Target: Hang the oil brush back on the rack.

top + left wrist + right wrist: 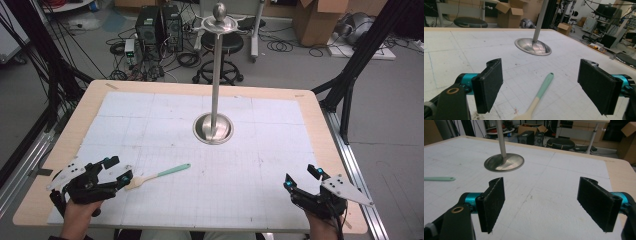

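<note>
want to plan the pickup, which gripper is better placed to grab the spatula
Left. The left gripper is open right at the spatula, which lies between its jaws. The right gripper, also open, sits far across the mat.

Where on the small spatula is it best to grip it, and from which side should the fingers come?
Probably the mint-green handle of the spatula, near its middle. It lies flat and slender, so come from above, one finger on each long side. The left gripper is open and already nearest, at the spatula's pale wooden end.

Lab: PC towers (160,27), floor cables (187,59)
</note>
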Motion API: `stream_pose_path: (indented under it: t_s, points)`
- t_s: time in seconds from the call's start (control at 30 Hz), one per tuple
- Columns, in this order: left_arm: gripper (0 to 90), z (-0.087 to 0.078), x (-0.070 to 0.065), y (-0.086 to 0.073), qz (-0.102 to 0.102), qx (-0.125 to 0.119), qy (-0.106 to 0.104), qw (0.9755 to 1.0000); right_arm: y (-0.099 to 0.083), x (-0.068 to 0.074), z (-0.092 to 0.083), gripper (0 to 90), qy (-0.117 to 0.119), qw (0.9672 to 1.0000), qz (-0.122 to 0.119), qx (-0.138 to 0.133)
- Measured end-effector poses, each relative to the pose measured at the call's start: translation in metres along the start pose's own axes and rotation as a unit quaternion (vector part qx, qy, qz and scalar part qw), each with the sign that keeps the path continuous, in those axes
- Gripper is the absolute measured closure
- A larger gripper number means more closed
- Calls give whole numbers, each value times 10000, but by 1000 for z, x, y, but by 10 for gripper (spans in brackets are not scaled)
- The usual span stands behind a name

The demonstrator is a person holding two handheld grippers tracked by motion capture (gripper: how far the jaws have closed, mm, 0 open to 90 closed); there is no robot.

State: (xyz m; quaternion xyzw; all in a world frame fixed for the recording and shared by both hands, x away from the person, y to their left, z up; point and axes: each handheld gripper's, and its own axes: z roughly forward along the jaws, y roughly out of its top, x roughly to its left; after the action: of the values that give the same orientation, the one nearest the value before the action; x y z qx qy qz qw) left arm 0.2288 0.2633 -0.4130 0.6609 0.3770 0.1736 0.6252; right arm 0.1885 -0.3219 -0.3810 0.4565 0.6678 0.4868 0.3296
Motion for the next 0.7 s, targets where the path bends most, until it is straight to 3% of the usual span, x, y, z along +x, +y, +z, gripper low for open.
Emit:
stream_pose_path:
  t_s: [0.13,0.4,0.57,0.7]
  points:
    - [251,3,4,0,-22,139,-176,9997,-2,0,0,209,0,10000,-9,85]
    - [249,6,7,0,67,328,-227,9992,0,2,2,209,28,10000,-11,47]
    - [303,20,5,1,441,783,-471,9948,0,4,9,209,162,9998,-50,85]
    - [350,37,7,3,710,1244,-603,9879,1,2,9,209,185,9998,22,32]
